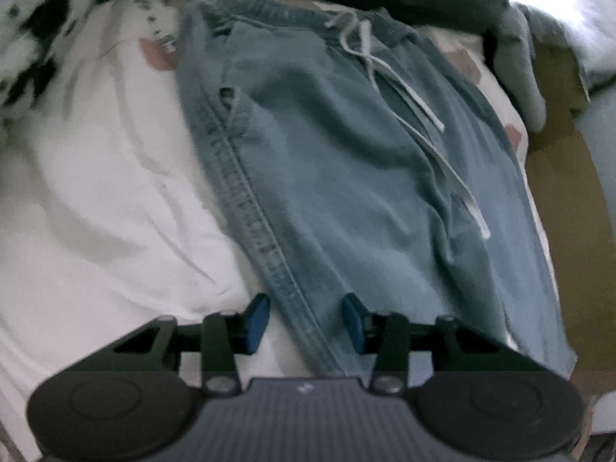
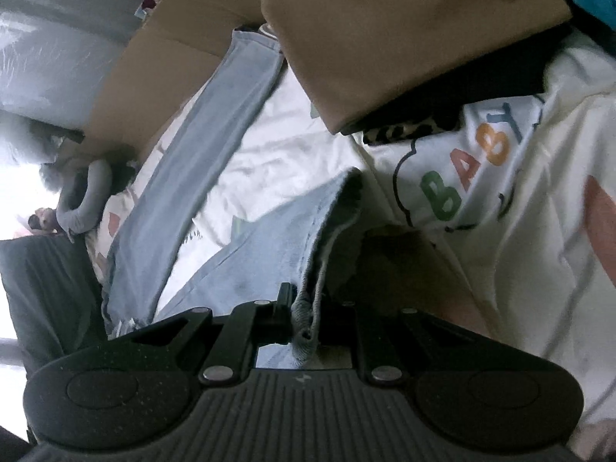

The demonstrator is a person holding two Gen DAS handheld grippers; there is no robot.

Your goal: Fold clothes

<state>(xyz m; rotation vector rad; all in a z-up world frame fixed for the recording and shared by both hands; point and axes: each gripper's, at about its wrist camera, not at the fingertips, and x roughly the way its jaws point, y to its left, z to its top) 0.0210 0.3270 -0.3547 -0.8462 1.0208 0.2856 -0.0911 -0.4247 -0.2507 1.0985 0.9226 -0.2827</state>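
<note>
Trousers: blue denim drawstring trousers (image 1: 346, 161) lie flat on the white printed bed sheet (image 1: 96, 192), waistband at the far edge and white drawstring (image 1: 415, 88) trailing down the front, spread out so a fold can begin.
Left gripper: the left gripper (image 1: 306, 323) hangs over the outer side seam (image 1: 246, 200), blue pads (image 1: 257, 321) either side of it but not pressing; nothing is grasped yet, and the straddle looks meant to pinch that edge.
Right gripper: the right gripper (image 2: 304, 315) is clenched on the leg hem (image 2: 308, 308), cloth bunched between the jaws and rising off the sheet, probably to carry the leg over.
Other leg: the second leg (image 2: 192, 161) stretches flat toward the sheet's far corner.
Clutter: a tan folded garment (image 2: 385, 38) sits on the sheet's far side, apart from the trousers.
</note>
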